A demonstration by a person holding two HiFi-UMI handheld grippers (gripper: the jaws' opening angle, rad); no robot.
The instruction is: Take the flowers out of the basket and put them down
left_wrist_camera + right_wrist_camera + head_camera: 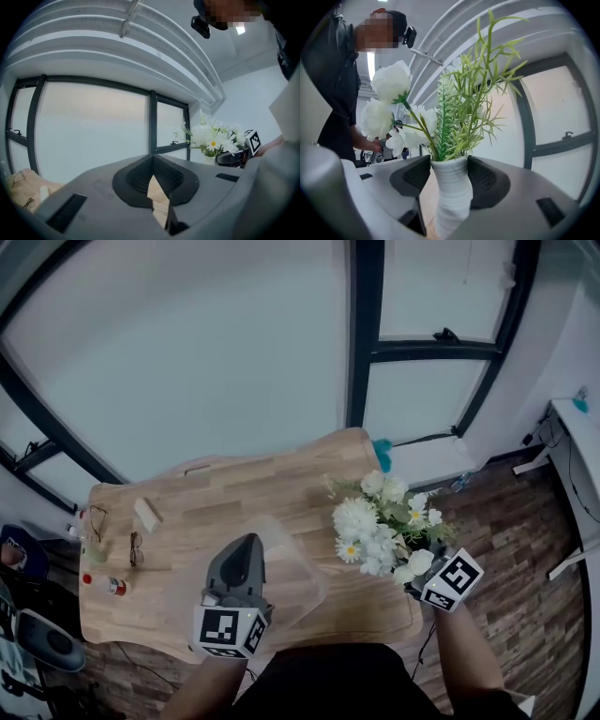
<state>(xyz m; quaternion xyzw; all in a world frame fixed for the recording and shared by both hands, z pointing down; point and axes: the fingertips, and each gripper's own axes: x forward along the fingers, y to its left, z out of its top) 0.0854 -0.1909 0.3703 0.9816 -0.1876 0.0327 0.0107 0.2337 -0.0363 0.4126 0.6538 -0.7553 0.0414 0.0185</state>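
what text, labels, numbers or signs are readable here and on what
No readable text anywhere.
On the marker cubes of left tongs and right tongs: black-and-white squares, no letters.
On the small red-and-white item on the table: too small to read.
On the white wrap round the flowers: nothing.

Locate the light wooden bench (281,488) with its wavy outline, standing on a dark plank floor (525,549). On its left end you will find two pairs of glasses (97,518) (136,549), a small pale block (148,514) between them, and a red-capped bottle (113,586) lying near the front corner. A translucent basket (302,570) sits at the front centre.
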